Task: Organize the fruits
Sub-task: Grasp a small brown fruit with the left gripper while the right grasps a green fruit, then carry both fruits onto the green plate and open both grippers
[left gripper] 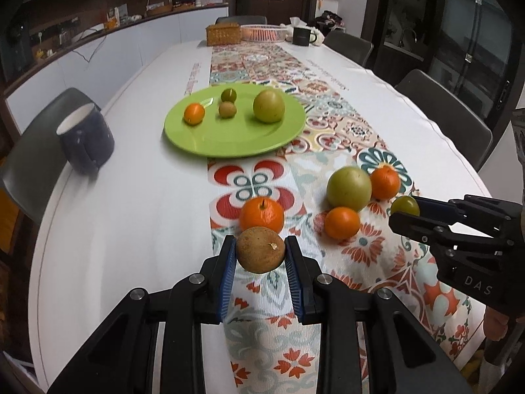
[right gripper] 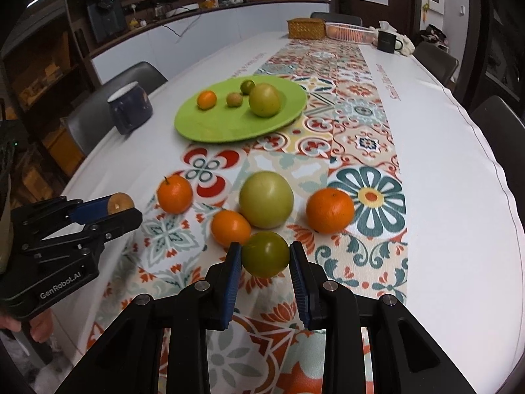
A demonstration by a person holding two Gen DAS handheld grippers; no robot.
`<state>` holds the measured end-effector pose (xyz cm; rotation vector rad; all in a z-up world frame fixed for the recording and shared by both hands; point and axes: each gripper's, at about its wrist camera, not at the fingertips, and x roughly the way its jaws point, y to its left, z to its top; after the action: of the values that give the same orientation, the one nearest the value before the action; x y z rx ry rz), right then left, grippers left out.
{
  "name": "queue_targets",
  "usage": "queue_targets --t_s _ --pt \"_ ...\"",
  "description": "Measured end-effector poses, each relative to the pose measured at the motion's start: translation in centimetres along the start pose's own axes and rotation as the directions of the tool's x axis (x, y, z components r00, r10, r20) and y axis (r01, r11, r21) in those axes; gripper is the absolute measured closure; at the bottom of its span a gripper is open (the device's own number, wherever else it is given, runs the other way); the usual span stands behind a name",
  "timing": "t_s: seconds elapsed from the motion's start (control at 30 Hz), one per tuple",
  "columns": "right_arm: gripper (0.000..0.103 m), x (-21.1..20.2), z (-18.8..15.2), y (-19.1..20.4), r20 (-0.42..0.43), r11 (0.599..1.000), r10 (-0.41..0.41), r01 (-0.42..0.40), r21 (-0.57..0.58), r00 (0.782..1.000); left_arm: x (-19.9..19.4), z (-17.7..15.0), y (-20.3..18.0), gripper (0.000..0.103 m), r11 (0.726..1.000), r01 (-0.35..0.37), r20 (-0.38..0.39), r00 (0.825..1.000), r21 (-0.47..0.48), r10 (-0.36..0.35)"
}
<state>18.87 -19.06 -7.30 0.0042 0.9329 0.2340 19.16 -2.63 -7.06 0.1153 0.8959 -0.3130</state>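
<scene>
My left gripper (left gripper: 261, 251) is shut on a brown round fruit (left gripper: 260, 253), held just above the patterned runner; it shows in the right wrist view (right gripper: 120, 204) too. My right gripper (right gripper: 265, 257) is shut on a small green fruit (right gripper: 265, 259), also seen in the left wrist view (left gripper: 405, 206). A green plate (left gripper: 229, 141) farther up the table holds a small orange (left gripper: 194, 113), two small greenish fruits (left gripper: 227, 109) and a large green fruit (left gripper: 268, 105). On the runner lie three oranges (left gripper: 261, 217) and a large green fruit (left gripper: 348, 188).
A dark blue mug (left gripper: 86, 138) stands near the table's left edge. A wicker box (left gripper: 223, 34), a pink basket (left gripper: 262, 32) and a black mug (left gripper: 302, 36) stand at the far end. Chairs surround the table.
</scene>
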Motion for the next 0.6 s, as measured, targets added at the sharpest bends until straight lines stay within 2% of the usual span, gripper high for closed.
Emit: queue_targets --t_s 0.6 --pt "0.072 -0.4 5.5 1.4 0.101 0.996 0.057 -0.049 -0.074 0.993 -0.8 4.7 0.8 0.073 0.999 -0.045 0.097 0.994 0.020 0.042"
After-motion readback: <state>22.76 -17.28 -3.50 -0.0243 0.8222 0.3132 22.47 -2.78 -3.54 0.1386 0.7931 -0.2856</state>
